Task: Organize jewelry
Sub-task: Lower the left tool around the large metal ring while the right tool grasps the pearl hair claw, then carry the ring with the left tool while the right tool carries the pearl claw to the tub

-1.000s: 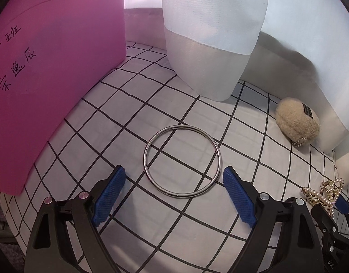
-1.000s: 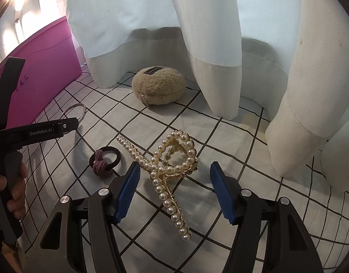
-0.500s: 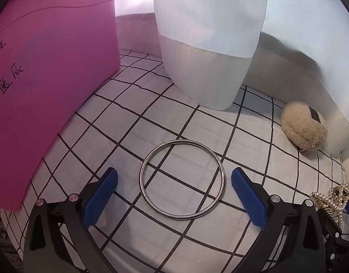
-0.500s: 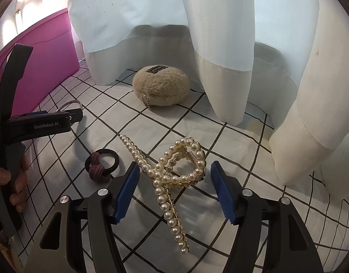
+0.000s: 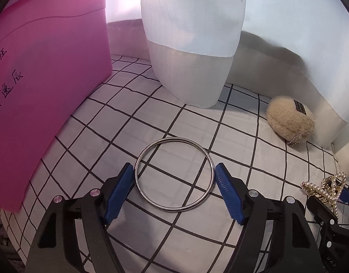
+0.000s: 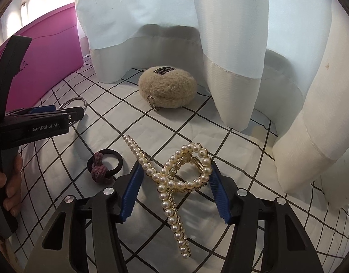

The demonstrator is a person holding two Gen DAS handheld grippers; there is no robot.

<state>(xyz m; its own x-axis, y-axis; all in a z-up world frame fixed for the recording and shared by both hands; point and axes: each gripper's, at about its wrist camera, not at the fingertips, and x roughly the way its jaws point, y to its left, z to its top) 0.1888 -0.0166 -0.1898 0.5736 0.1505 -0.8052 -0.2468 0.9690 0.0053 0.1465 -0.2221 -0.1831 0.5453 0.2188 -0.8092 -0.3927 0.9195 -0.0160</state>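
Observation:
A silver bangle [image 5: 174,174] lies flat on the checked cloth. My left gripper [image 5: 174,192] is open, its blue pads on either side of the bangle's near half, close to its rim. A pearl hair claw [image 6: 174,177] lies on the cloth in the right wrist view. My right gripper [image 6: 174,191] is open with its pads on either side of the claw's looped part. The claw also shows at the right edge of the left wrist view [image 5: 327,188]. The left gripper shows from the side in the right wrist view [image 6: 67,113].
A pink box [image 5: 37,79] stands at the left. A fuzzy beige pouch [image 6: 167,91] sits at the back by white curtains [image 5: 192,45]. A maroon and black hair tie [image 6: 103,166] lies left of the claw.
Both grippers have moved forward and down over their objects. The left pads have narrowed toward the bangle; the right pads now flank the pearl claw.

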